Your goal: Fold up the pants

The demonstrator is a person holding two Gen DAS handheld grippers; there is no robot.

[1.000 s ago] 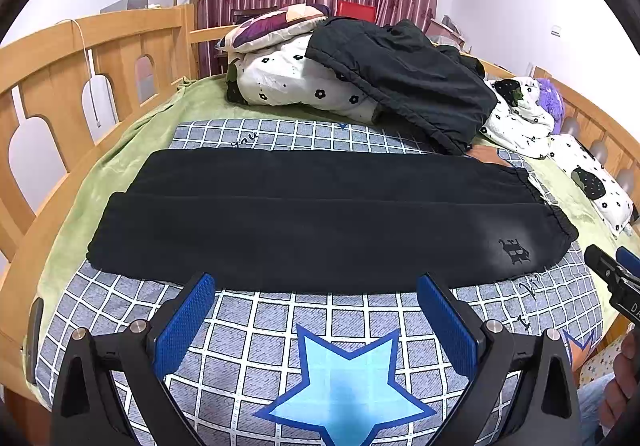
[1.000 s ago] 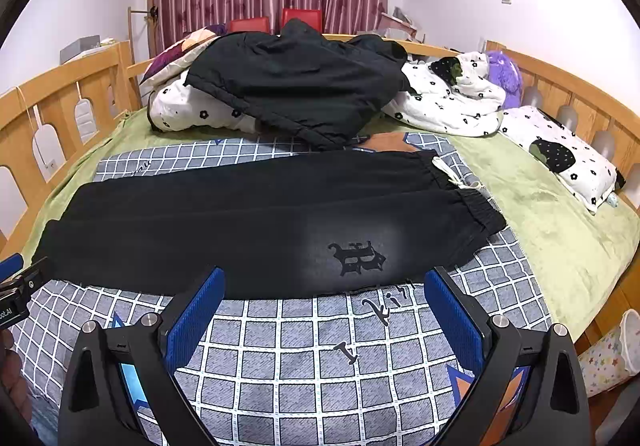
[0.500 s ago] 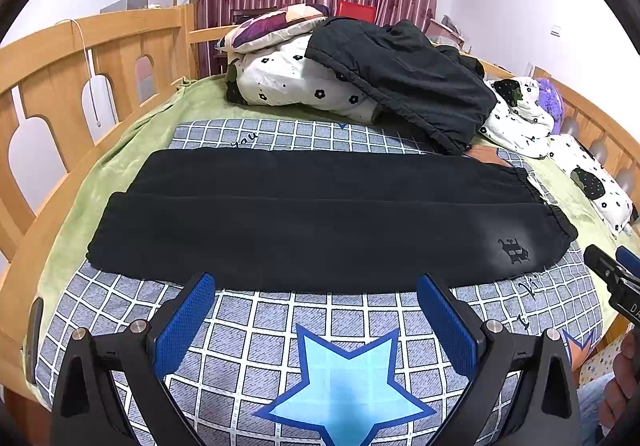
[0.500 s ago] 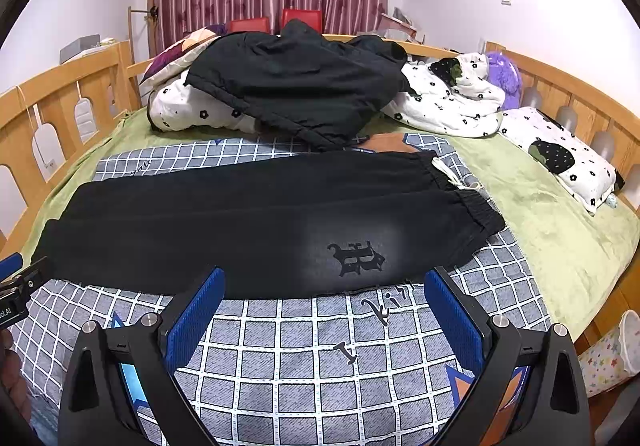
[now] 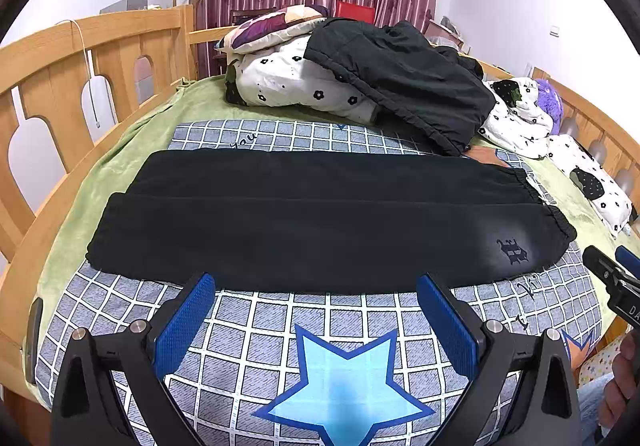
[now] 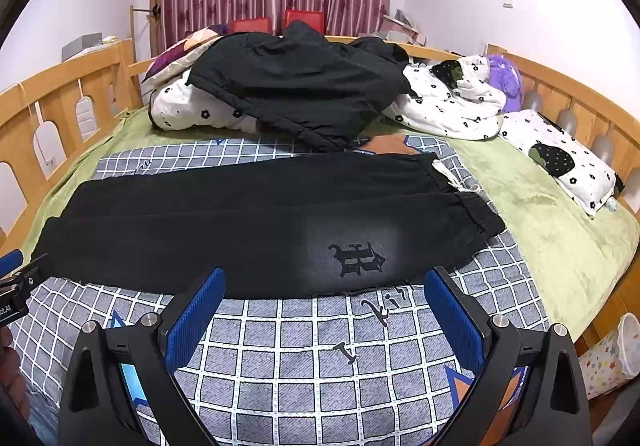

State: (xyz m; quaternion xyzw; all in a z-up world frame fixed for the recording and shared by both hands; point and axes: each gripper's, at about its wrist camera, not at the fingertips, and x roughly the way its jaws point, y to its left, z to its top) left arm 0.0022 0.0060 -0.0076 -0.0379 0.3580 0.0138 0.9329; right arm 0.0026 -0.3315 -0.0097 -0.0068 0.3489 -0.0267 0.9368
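Black pants (image 5: 320, 214) lie flat across a checked grey blanket (image 5: 280, 334), folded lengthwise with one leg on the other, cuffs at the left and waistband with a dark logo (image 5: 513, 251) at the right. They also show in the right wrist view (image 6: 256, 222). My left gripper (image 5: 316, 310) is open and empty, just short of the pants' near edge at mid-length. My right gripper (image 6: 324, 306) is open and empty, near the logo (image 6: 358, 258) by the waist end.
A heap of floral bedding (image 5: 304, 86) with a black jacket (image 5: 404, 82) on it lies behind the pants. A floral pillow (image 6: 560, 162) and a purple plush (image 6: 506, 80) lie at the right. Wooden rails (image 5: 80, 62) ring the bed. A starred bin (image 6: 612, 358) stands beside it.
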